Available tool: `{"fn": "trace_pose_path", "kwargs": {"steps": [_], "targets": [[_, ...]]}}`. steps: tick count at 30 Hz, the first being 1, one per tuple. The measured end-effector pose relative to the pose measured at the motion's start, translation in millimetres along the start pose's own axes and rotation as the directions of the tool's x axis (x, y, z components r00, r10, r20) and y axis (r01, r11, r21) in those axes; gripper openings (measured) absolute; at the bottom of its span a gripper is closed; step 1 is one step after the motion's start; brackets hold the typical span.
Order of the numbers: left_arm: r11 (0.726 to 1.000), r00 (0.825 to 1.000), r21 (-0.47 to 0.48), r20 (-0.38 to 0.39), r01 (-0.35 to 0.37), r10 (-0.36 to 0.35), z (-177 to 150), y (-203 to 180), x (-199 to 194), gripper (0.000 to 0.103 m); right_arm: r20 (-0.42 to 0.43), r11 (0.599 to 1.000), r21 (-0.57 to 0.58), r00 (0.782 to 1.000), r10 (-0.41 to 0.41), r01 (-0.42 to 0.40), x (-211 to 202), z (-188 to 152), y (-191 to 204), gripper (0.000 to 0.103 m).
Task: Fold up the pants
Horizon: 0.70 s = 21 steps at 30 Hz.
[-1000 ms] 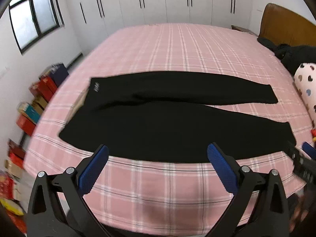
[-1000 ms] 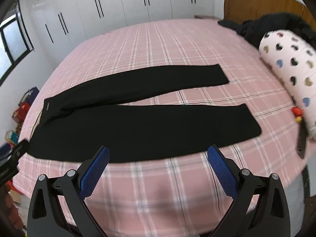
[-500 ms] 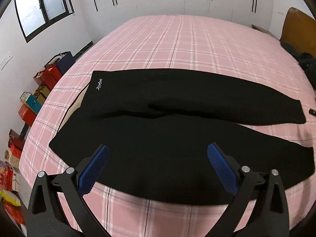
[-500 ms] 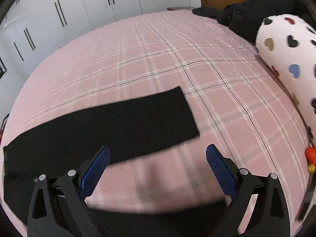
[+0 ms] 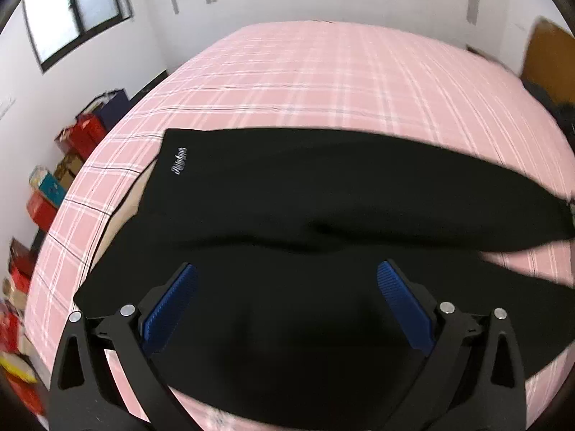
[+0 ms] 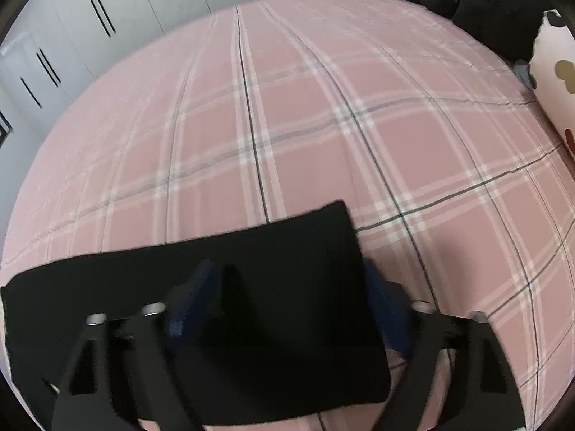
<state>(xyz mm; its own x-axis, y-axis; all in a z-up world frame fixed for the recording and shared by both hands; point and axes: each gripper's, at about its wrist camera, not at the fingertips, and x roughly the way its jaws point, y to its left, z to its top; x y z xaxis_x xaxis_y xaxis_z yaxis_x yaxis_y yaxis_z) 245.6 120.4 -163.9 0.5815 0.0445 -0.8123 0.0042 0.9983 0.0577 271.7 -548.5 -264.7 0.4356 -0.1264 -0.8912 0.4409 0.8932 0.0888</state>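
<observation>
Two flat matte black pants [image 5: 287, 194] legs on plaid bedspread [image 5: 323, 72].

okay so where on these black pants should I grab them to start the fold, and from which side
Probably the hem end of the black pants, taken from above. It lies flat on the pink plaid bed with a square free edge. The right hand-held gripper already straddles it, jaws closing; the left hand-held gripper hangs open over the waist end.

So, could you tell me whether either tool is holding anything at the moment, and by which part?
Nothing is held yet. The right tool is closing around the cuff end of the black fabric pants; the left tool hangs open over them.
</observation>
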Motion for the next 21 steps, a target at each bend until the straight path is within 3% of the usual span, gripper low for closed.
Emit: {"fn": "trace_pose_path", "kwargs": {"steps": [1,2,3,6,9,12,16,17,18,19,20,21], "targets": [[1.0,1.0,-0.026,0.002,0.001,-0.001,7.4,9.5,5.4,0.098,0.005,1.0,-0.006,1.0,-0.012,0.012,-0.7,-0.2,0.6,0.063],[0.998,1.0,-0.065,0.006,-0.009,0.009,19.4,25.4,13.8,0.098,0.007,1.0,-0.004,1.0,-0.023,0.023,-1.9,-0.8,0.1,0.048],[0.996,1.0,-0.087,0.012,-0.014,0.015,28.0,35.2,19.3,0.098,0.014,1.0,0.01,1.0,-0.023,0.023,-5.2,-1.6,-3.9,0.027],[0.986,0.997,-0.151,0.024,-0.071,0.075,67.7,74.2,45.7,0.098,0.03,0.999,0.032,0.999,0.015,-0.016,-14.1,-5.5,-8.9,0.009],[0.972,0.99,-0.194,0.021,-0.132,0.138,110.8,108.3,79.9,0.098,0.035,1.0,0.001,0.999,-0.003,0.003,-20.0,-12.8,1.3,0.008],[0.953,0.985,-0.247,-0.036,-0.174,0.17,139.9,137.7,121.8,0.098,0.039,1.0,0.016,0.999,-0.01,0.01,-25.9,-19.4,5.3,0.008],[0.911,0.982,-0.377,-0.148,-0.167,0.119,153.7,171.1,175.1,0.097,0.035,0.999,0.046,0.999,-0.016,0.014,-27.8,-23.1,5.0,0.008],[0.909,0.981,-0.384,-0.159,-0.163,0.109,152.4,173.0,180.6,0.088,0.034,0.999,0.047,0.999,-0.024,0.022,-31.2,-27.9,9.3,0.008],[0.91,0.983,-0.391,-0.167,-0.141,0.081,151.8,174.8,188.0,0.065,0.033,0.999,0.045,0.999,-0.029,0.028,-32.5,-29.3,10.2,0.008],[0.913,0.984,-0.398,-0.175,-0.092,0.023,151.5,175.4,196.0,0.052,0.031,0.999,0.041,0.999,-0.035,0.034,-33.3,-29.4,12.1,0.008],[0.911,0.982,-0.407,-0.188,-0.065,-0.014,150.7,175.9,199.8,0.031,0.031,0.999,0.037,0.999,-0.04,0.039,-32.8,-26.8,11.8,0.008],[0.909,0.981,-0.412,-0.194,-0.062,-0.02,148.8,176.6,198.9,0.023,0.035,0.998,0.032,0.998,-0.048,0.046,-35.6,-26.6,13.4,0.008]]}}
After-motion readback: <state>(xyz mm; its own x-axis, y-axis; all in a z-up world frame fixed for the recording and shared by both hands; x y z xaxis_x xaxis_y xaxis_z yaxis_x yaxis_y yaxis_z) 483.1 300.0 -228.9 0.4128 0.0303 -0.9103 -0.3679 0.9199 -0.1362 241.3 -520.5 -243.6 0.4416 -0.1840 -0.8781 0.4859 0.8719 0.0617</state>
